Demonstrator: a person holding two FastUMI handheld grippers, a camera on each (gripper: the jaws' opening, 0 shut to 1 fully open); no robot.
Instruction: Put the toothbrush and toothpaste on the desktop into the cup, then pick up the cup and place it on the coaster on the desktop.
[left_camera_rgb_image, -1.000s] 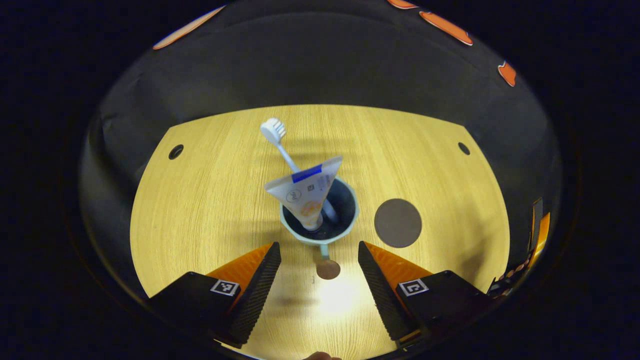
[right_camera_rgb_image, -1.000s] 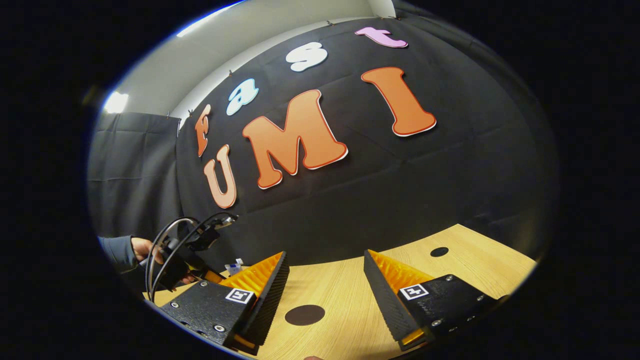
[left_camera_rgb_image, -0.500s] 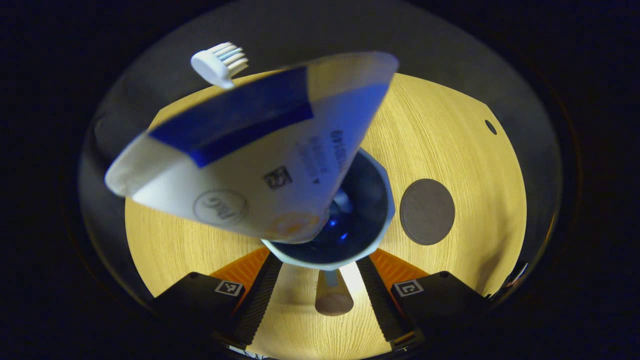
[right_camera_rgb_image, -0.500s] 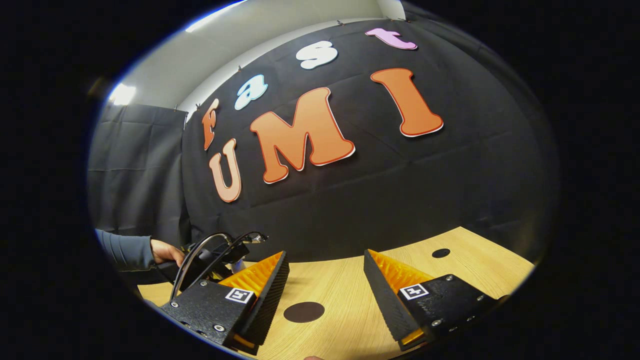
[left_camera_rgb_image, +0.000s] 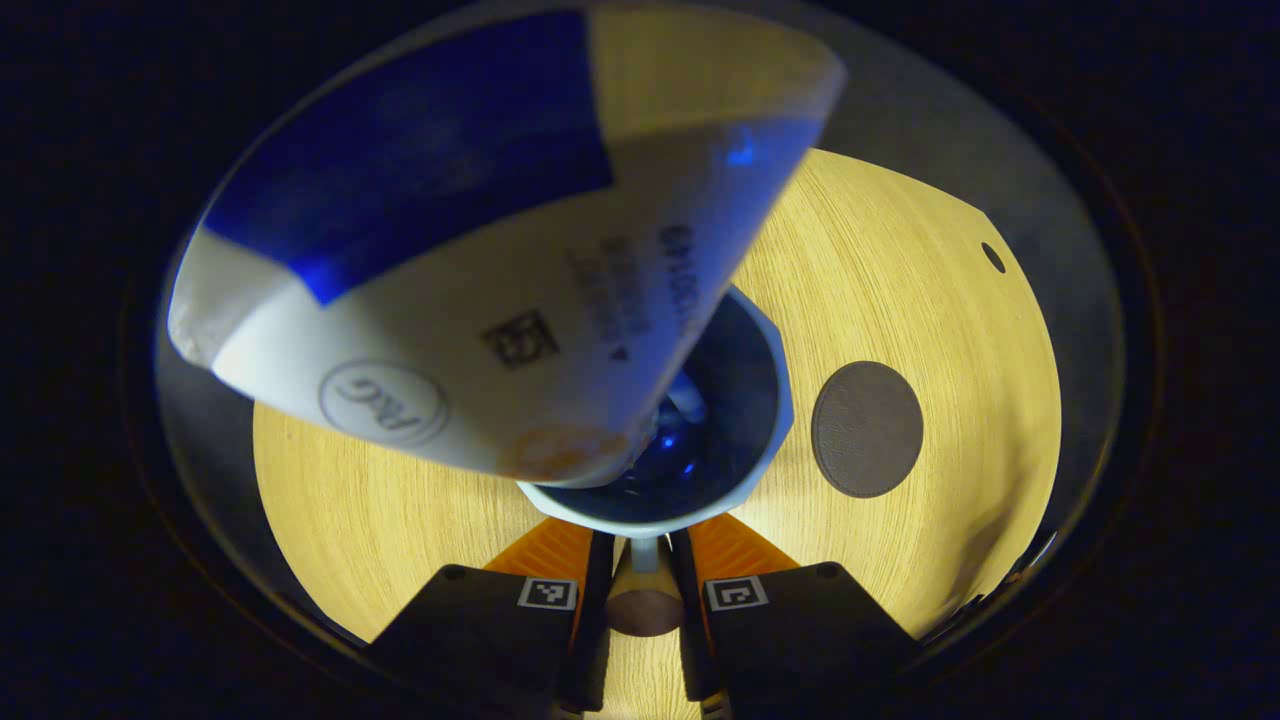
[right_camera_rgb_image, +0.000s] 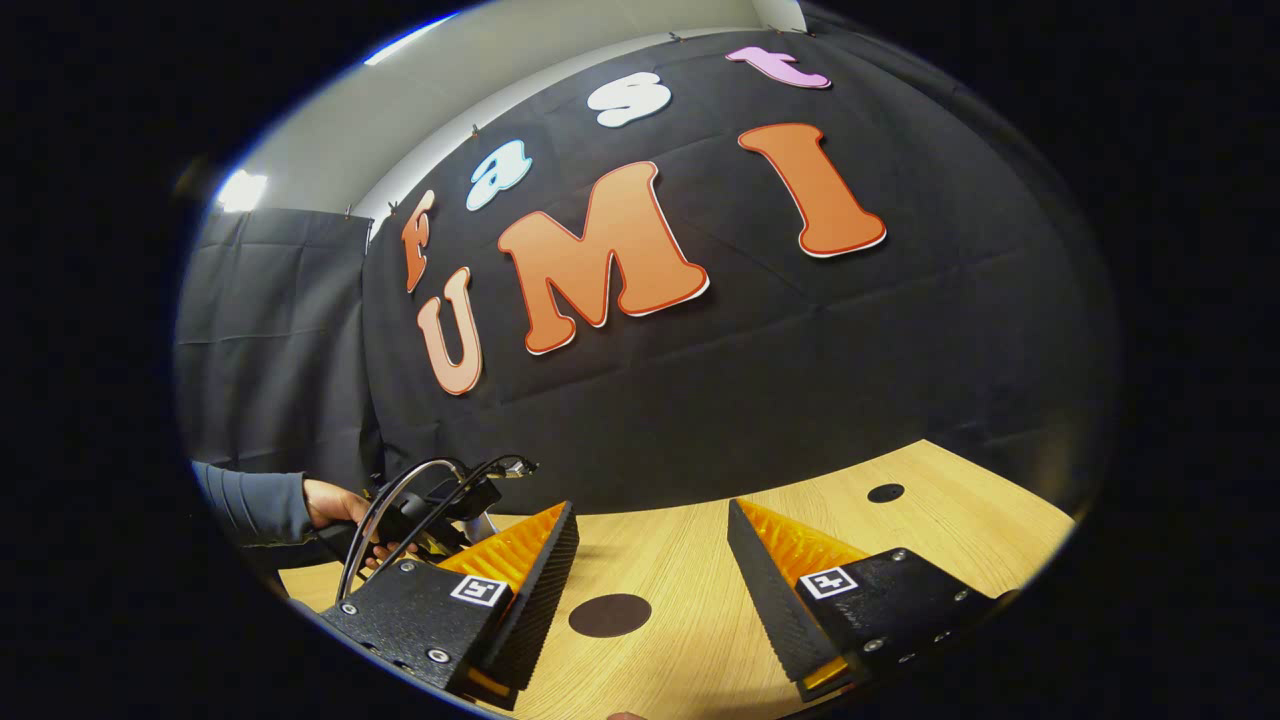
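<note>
Pale wood tabletop (left_camera_rgb_image: 900, 280) is spreading out under my left claw (left_camera_rgb_image: 637, 590), whose two sides are pinching together on the short handle (left_camera_rgb_image: 640, 590) sticking out from the cup (left_camera_rgb_image: 770, 400). Sitting right in front of that claw, the cup is carrying the toothpaste (left_camera_rgb_image: 520, 250), which is leaning out toward my camera, and I cannot make out the toothbrush behind it. Just to the cup's right the dark round coaster (left_camera_rgb_image: 866, 430) is lying flat, close but not touching. I am judging the cup to be stiff and fairly light, yet top-heavy with the soft tube tilting out, so the small handle is the place to hold, and it could swing if I lift quickly. My right claw (right_camera_rgb_image: 650, 590) is hovering with its sides apart and nothing between them, the coaster (right_camera_rgb_image: 609, 615) lying beyond it; at the left of that view my left hand (right_camera_rgb_image: 335, 505) is gripping the other tool.
</note>
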